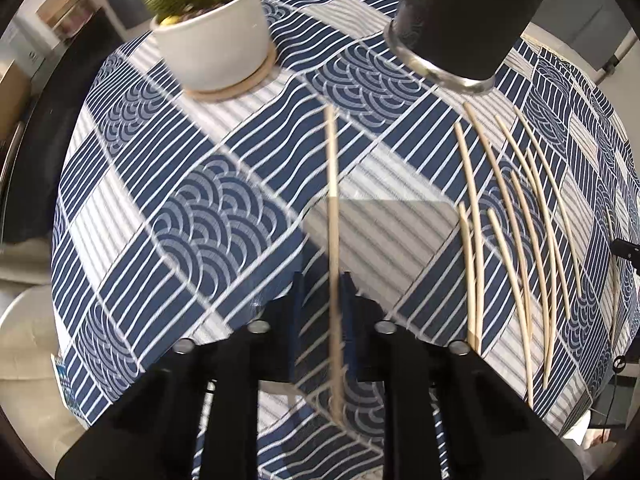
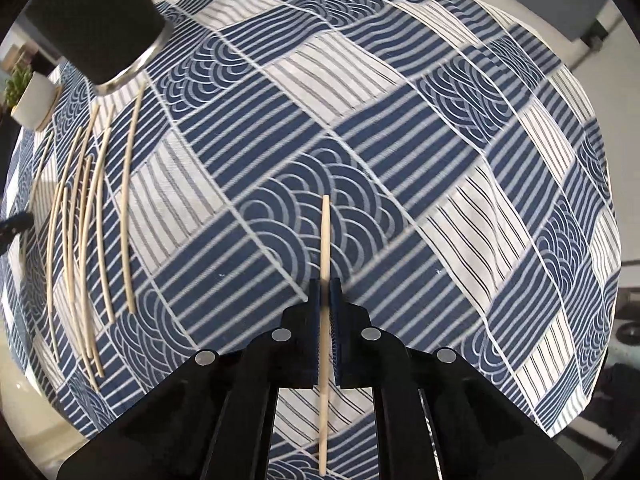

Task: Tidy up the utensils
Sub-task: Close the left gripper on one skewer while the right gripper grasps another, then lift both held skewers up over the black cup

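Both grippers are pointing down over the table (image 2: 400, 80) now, and each one has a stick. Right gripper (image 2: 325, 312): jaws pressed together on a single chopstick (image 2: 326, 232), pinching it partway along, its long axis running straight out ahead of the jaws and back between the arms. Left gripper (image 1: 326, 296), same story: jaws nipped in on another chopstick (image 1: 332, 184), blurred, also lying lengthwise through the gap, tip reaching forward.

Out beyond the jaws, the loose chopsticks (image 1: 520, 220) lie fanned on the patterned cloth, roughly parallel, to the right of the left jaws and to the left of the right jaws, so between the two hands. Farther ahead stands the dark cylindrical holder (image 1: 468, 16), past the far ends of that pile. Either hand looks about equally close. I'd say each stick must swing toward upright to drop in. A potted plant (image 1: 208, 36) sits far off left.
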Available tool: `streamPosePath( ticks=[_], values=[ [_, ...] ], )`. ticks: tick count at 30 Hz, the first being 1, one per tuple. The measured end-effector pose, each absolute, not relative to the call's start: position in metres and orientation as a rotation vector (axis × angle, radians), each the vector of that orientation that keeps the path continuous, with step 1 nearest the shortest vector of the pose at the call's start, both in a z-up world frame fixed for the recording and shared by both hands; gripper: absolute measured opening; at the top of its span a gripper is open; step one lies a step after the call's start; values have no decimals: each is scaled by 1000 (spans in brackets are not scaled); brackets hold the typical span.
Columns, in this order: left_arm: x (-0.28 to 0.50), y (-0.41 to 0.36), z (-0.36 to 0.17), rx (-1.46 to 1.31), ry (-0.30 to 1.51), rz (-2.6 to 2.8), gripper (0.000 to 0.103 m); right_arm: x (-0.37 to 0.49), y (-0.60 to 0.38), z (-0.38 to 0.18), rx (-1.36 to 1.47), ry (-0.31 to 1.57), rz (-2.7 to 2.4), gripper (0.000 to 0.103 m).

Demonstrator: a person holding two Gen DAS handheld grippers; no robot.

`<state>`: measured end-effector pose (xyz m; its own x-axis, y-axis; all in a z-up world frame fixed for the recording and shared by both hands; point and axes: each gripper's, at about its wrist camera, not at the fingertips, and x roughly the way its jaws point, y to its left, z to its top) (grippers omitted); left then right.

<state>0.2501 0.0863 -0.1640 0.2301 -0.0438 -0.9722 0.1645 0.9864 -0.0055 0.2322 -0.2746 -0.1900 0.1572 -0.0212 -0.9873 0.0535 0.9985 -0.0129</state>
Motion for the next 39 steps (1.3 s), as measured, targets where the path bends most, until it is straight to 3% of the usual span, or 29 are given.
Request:
streamPosePath(
  ticks=[4,18,27,39],
  values=[
    [239,97,-164,85,1346,-131,5,226,-288,-189,56,1409,-58,5],
    [167,107,-157,41,1344,-63,5,177,-316,-144,113,1273,-6,5],
    [130,104,-125,9,1269,-30,5,165,-298,-108,174,1121,87,5],
    [139,95,-68,-30,1102,-50,5,144,-285,-43,140,917,156,5]
  ],
)
